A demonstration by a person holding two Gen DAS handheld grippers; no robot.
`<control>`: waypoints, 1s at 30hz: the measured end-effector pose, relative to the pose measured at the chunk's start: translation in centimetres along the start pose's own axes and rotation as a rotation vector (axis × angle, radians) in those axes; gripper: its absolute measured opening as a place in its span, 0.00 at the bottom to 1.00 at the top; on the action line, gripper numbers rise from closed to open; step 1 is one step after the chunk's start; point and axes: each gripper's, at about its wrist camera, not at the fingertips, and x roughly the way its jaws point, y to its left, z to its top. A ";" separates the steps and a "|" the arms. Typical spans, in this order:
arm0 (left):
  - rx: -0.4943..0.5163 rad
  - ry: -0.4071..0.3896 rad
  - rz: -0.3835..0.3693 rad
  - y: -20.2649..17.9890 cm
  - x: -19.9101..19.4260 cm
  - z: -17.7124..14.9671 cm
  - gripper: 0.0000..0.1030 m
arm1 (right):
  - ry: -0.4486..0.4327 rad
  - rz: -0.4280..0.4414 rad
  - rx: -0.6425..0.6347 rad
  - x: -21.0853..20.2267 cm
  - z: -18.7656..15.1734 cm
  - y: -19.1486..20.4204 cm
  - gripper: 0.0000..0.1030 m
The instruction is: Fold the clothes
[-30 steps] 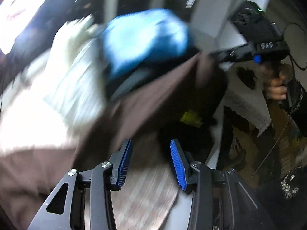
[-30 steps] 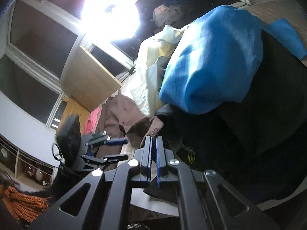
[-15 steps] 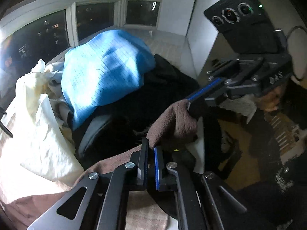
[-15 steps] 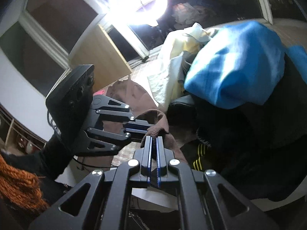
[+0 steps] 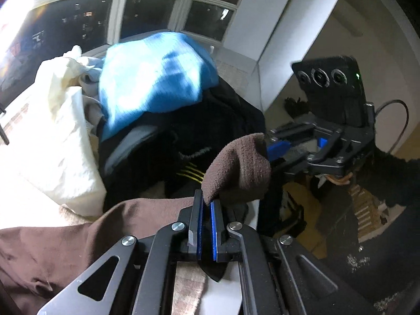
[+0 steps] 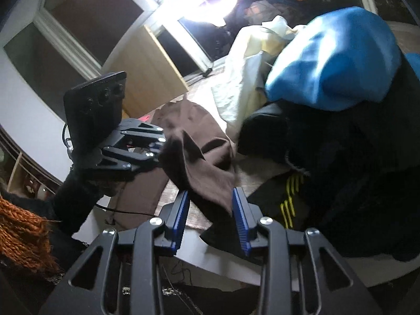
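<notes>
Brown fleece garment (image 5: 239, 170) bunched, lifted off tabletop (image 6: 262, 176), no neat fold visible. Left tool (image 5: 206, 210) pinched narrow on its edge; right tool (image 6: 210, 210) wide, cloth between fingers. Blue, black, cream clothes heap (image 5: 157, 86) unfolded behind.

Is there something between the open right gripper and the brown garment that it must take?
Nothing visible. The brown garment hangs straight ahead of the right gripper, its lower edge already between the open jaws. The left gripper is shut on the same cloth, off to one side.
</notes>
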 end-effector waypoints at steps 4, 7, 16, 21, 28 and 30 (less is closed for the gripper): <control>0.019 0.000 0.029 -0.9 0.0 -0.6 0.04 | 0.007 -0.012 -0.006 0.8 -0.4 0.1 0.03; 0.025 -0.016 0.038 -1.9 -0.2 -1.4 0.04 | -0.040 -0.100 -0.031 0.0 -0.4 0.6 0.02; 0.013 -0.071 0.059 -3.8 0.0 -2.6 0.00 | -0.218 -0.241 0.025 -3.1 -0.2 0.8 0.02; -0.008 -0.066 0.095 -3.5 0.2 -2.9 0.00 | -0.239 -0.177 0.103 -3.4 -0.4 -0.7 0.02; 0.010 -0.105 0.175 -3.3 0.5 -2.0 0.28 | -0.212 -0.094 0.136 -2.5 -0.3 -0.8 0.02; 0.011 -0.105 0.130 -3.6 1.4 -1.5 0.25 | -0.210 -0.075 0.141 -2.4 -0.2 -0.8 0.02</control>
